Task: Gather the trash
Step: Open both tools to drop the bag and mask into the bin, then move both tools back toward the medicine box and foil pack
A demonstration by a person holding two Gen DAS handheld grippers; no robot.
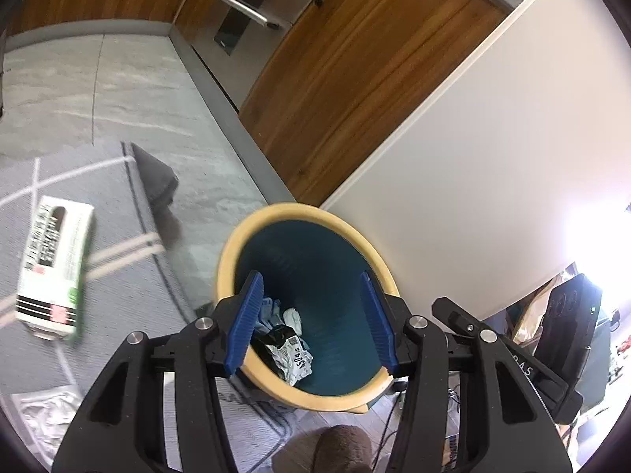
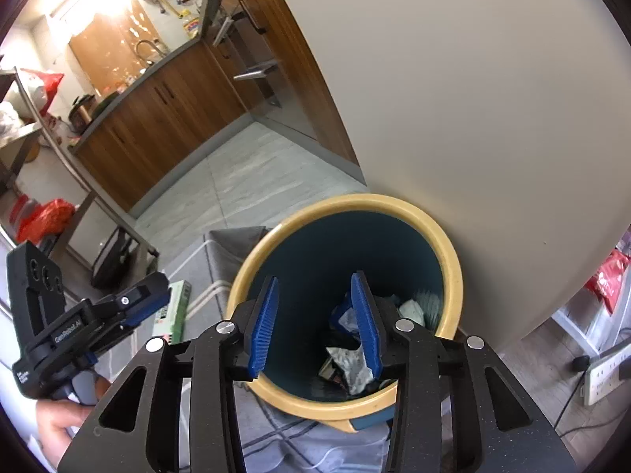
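Observation:
A teal trash bin with a yellow rim stands on the floor against a white wall; it also shows in the right wrist view. Crumpled wrappers lie at its bottom, also seen in the right wrist view. My left gripper is open and empty right above the bin's mouth. My right gripper is open and empty above the bin too. A green and white carton lies on the grey rug to the left, partly hidden in the right wrist view. A crumpled clear wrapper lies on the rug near the bottom left.
The grey rug has a folded-over corner. Wooden kitchen cabinets and a steel appliance stand behind. A metal rack with red bags is at the left. A power strip and cables lie at the right.

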